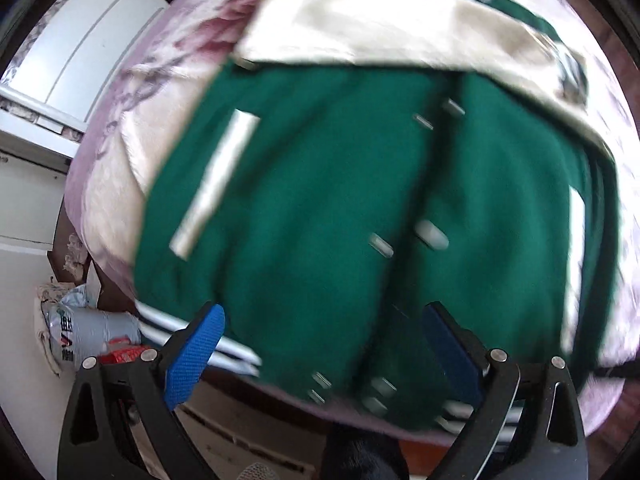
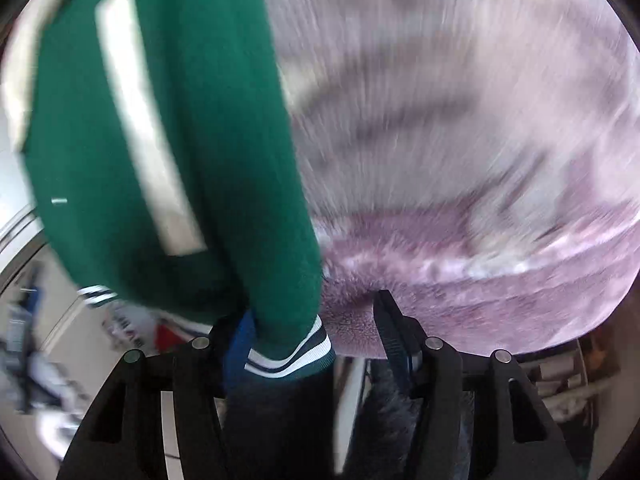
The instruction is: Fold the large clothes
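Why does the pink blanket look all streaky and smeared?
Right wrist view: the pink blanket is smeared into streaks by motion blur, while the gripper looks sharp. Left wrist view: the green jacket is softly blurred, its snaps stretched into dashes, and the round lens bends the edges.

The left gripper (image 1: 322, 332) points steeply downward, its two blue-padded fingers (image 1: 192, 356) spread wide apart at 8 and 4 o'clock, gripping nothing. The right gripper (image 2: 316, 340) tilts downward, jaws parted, with green fabric hanging against its 8 o'clock finger.
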